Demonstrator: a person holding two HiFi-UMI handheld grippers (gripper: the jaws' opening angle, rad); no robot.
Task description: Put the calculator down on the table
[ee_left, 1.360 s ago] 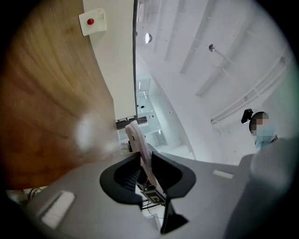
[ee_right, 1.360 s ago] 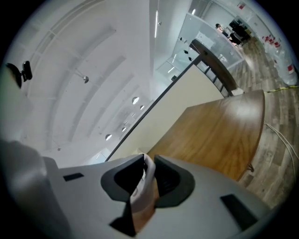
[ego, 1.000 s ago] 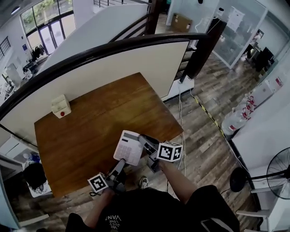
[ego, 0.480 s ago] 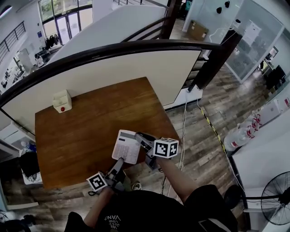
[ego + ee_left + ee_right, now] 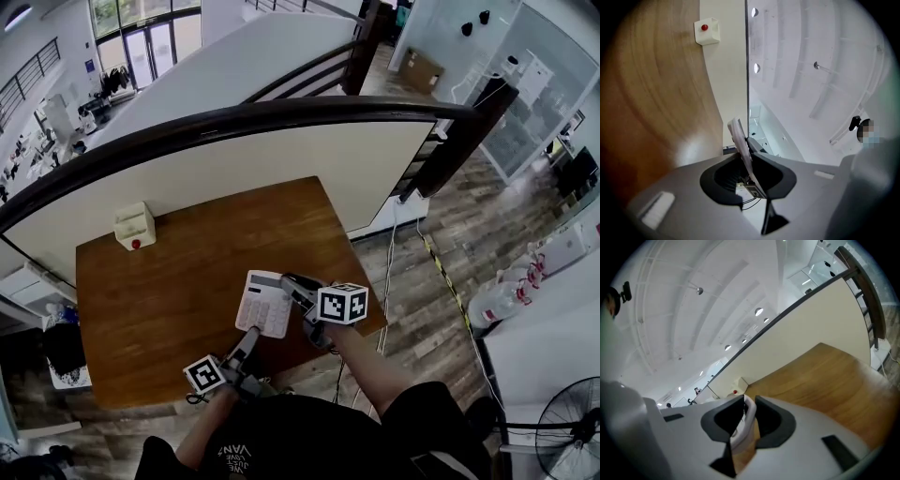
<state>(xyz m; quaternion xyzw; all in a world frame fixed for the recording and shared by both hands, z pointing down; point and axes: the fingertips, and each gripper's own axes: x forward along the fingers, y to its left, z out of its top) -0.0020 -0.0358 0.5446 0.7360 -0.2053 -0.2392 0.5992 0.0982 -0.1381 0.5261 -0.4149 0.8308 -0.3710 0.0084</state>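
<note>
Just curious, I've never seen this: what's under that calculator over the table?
Beneath the calculator only the wooden table shows, near its front edge. The patch directly below is covered, so whether anything lies there, or whether the calculator touches the wood, cannot be told.

The table (image 5: 159,291) is brown wood with visible grain and a soft sheen that catches the light. The calculator (image 5: 265,303) looks like smooth white plastic. The left gripper (image 5: 746,154) and right gripper (image 5: 749,405) have matt grey plastic shells with darker matt jaw faces. The floor (image 5: 441,234) is grey-brown wood-look planking.
</note>
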